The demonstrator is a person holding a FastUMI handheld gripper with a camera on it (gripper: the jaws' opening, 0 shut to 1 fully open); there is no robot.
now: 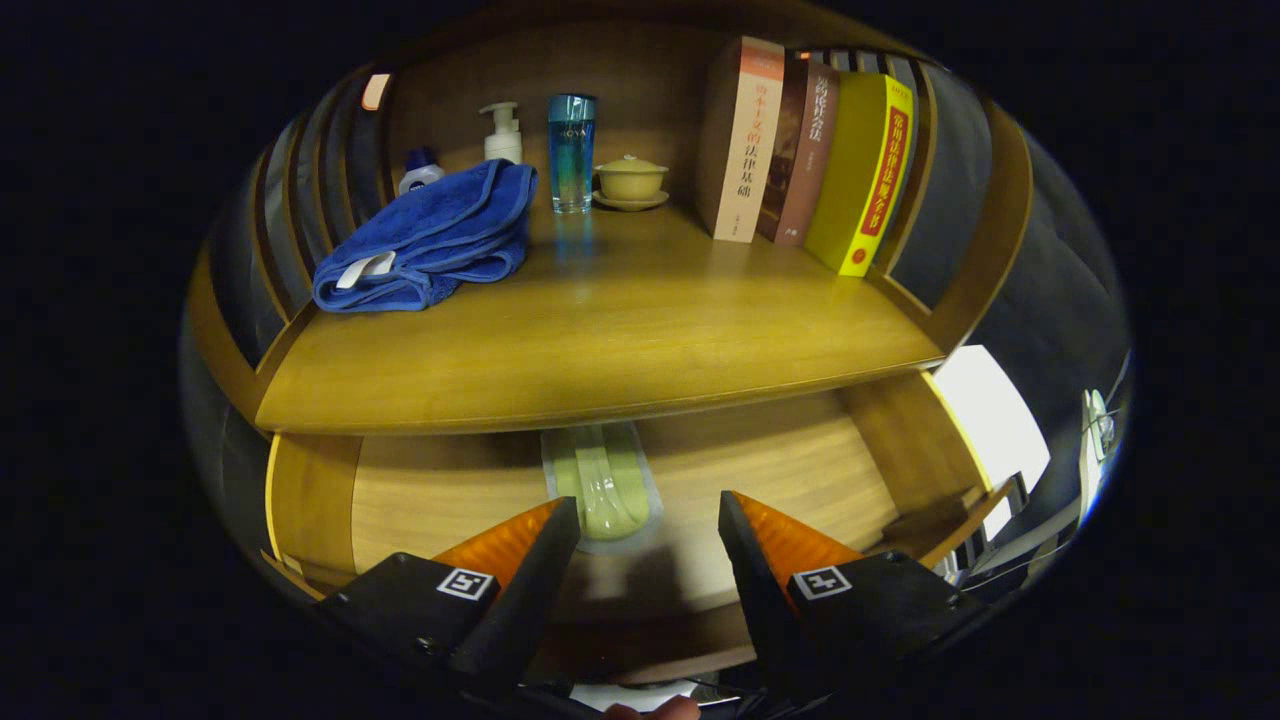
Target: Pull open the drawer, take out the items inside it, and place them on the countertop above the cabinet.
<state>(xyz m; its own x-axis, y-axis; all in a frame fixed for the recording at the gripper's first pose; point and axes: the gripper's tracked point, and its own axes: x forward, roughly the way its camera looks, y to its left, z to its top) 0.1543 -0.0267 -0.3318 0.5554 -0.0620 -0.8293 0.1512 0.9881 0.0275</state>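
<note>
Your gripper hangs over the pulled-out drawer with fingers spread and pinching nothing, the pale green packet lying on the drawer floor just ahead of them, half under the countertop.

The worktop hid the far end of the pale green packet in the drawer. A folded blue towel partly covered a small bottle.

The tool points forward and slightly down, its 2 fingers spread apart, gripping nothing.
</note>
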